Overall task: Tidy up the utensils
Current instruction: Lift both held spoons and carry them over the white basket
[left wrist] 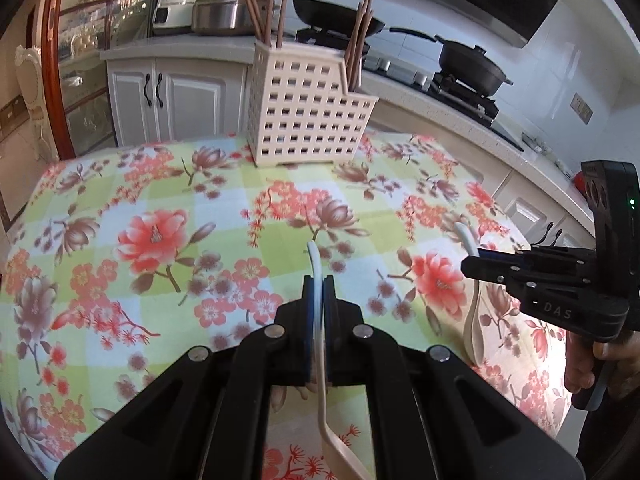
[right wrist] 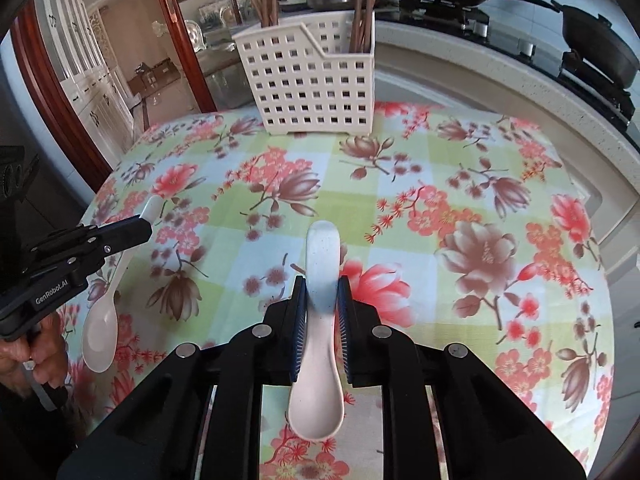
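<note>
Mid-carry, by the look of it: one pale spoon in each set of tongs, lifted over the floral tabletop (left wrist: 140, 184) and aimed at the perforated caddy (left wrist: 304, 112) at twelve o'clock. Left tongs (left wrist: 319, 300) pinched nearly shut on the thin edge of the left spoon (left wrist: 320, 344), handle tip pointing toward twelve, bowl hanging back toward six under the linkage. Right tongs (right wrist: 322, 304) closed to the width of the right spoon (right wrist: 320, 292), gripping its handle flat side up (bowl again trailing at six). Seen from the right wrist, left tongs at nine o'clock with their spoon drooping below them; seen from the left wrist, right tongs at three. Next, probably: raise each spoon above the caddy rim, tip it upright, lower it into a compartment. Chopsticks (left wrist: 264, 16) already upright in the rear sections, so the lower front pocket looks the freer target, though its inside stays hidden. Open cloth between tongs and caddy, nothing in the path. Caddy close to the far tabletop edge, so a hard nudge could shove it off toward the kitchen units behind.
</note>
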A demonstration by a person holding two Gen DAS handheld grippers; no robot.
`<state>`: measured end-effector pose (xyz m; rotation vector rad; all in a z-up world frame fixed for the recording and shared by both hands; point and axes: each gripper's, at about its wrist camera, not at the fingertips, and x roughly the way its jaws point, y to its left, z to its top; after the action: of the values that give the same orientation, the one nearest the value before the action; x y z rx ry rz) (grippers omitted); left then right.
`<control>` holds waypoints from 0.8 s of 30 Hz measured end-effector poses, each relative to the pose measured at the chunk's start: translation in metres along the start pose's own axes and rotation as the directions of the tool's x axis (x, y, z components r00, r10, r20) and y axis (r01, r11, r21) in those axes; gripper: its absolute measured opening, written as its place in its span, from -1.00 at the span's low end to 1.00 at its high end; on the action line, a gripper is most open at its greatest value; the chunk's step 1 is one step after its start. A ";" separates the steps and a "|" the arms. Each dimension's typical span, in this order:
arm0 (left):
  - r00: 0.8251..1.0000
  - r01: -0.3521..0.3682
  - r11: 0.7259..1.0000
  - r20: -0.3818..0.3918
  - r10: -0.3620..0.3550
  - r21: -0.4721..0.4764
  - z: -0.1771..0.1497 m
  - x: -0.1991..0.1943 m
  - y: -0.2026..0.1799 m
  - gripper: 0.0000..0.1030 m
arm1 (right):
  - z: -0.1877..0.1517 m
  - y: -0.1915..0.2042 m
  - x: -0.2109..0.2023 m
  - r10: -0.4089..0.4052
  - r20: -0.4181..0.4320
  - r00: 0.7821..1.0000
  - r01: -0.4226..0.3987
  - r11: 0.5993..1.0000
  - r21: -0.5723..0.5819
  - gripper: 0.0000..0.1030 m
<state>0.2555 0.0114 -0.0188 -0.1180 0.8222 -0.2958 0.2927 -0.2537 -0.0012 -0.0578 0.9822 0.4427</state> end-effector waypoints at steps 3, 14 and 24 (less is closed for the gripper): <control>1.000 0.016 1.000 0.015 -0.016 -0.007 0.002 -0.009 -0.002 -0.91 | -0.003 -0.001 -0.011 0.002 0.022 1.000 -0.002 1.000 -0.001 -0.70; 0.999 0.032 0.999 0.030 -0.032 0.001 -0.001 -0.027 -0.014 -0.91 | -0.015 0.001 -0.025 0.029 0.046 0.999 -0.029 1.000 -0.004 -0.70; 0.999 0.010 0.999 0.045 -0.011 0.032 0.000 -0.040 -0.023 -0.91 | -0.018 -0.002 -0.030 0.038 0.061 0.997 -0.038 0.999 0.002 -0.70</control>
<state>0.2252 0.0019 0.0139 -0.0988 0.7719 -0.3149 0.2648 -0.2700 0.0128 -0.0226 0.9251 0.4755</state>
